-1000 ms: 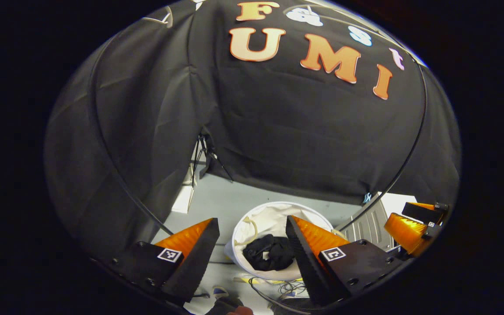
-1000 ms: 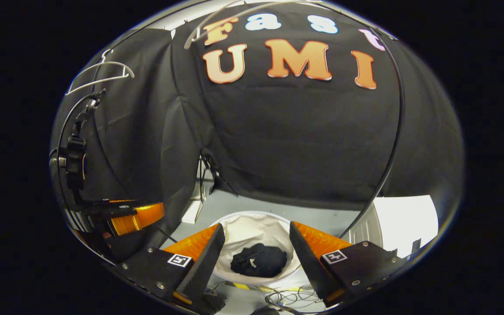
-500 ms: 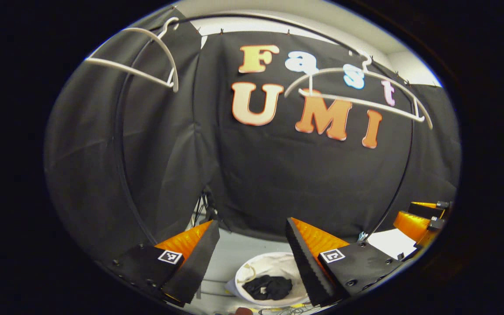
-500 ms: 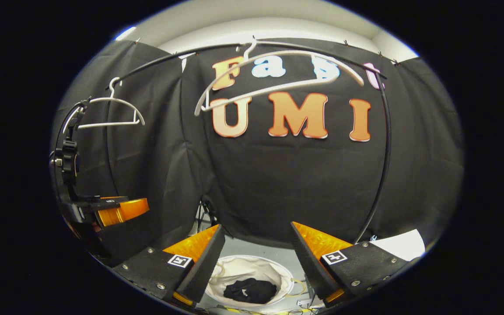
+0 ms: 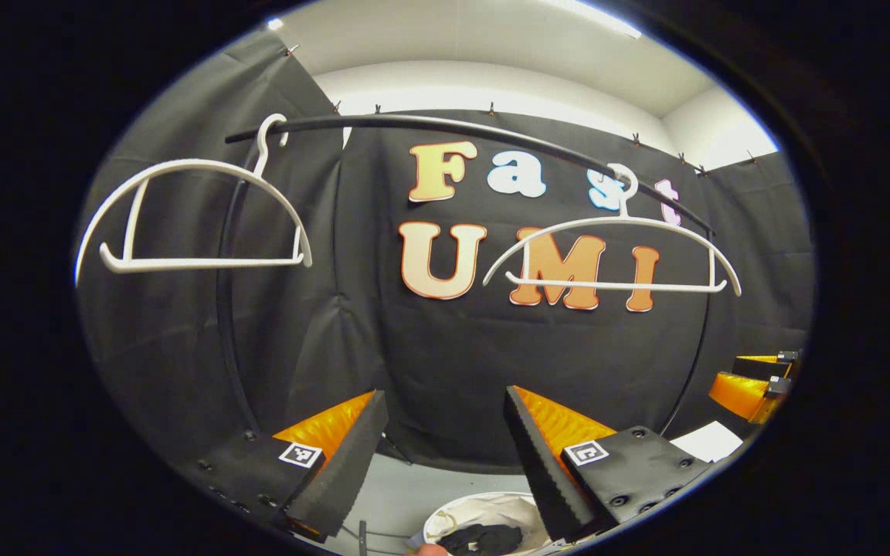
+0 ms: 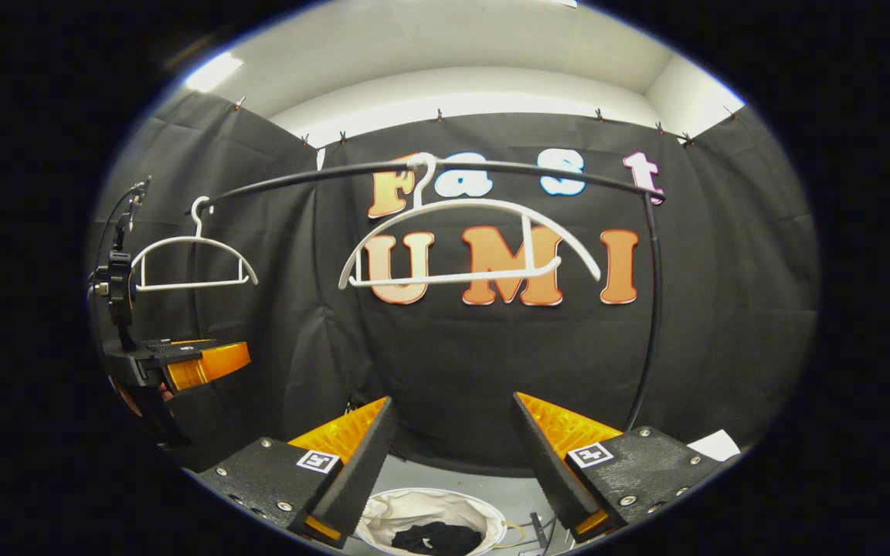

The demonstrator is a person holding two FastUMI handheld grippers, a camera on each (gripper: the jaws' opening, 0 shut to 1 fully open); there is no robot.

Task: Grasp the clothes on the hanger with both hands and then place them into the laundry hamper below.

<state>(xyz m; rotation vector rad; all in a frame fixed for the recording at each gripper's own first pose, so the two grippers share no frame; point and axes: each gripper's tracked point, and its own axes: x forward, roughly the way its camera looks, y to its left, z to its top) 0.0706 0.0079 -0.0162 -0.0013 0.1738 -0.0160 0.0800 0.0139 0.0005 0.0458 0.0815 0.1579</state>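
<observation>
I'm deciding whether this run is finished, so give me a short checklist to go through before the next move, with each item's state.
1. Left hanger bare on the rail: ok, no garment on it.
2. Right hanger bare: ok, only its frame shows.
3. Dark clothes inside the laundry hamper: ok, they lie within its white rim.
4. Left claw free: ok, jaws apart, nothing between them.
5. Right claw free: ok, jaws apart and empty.
6. Clothes fully settled, none over the hamper's rim: cannot tell, the hamper's near part is cut off at the bottom of both views.
</observation>
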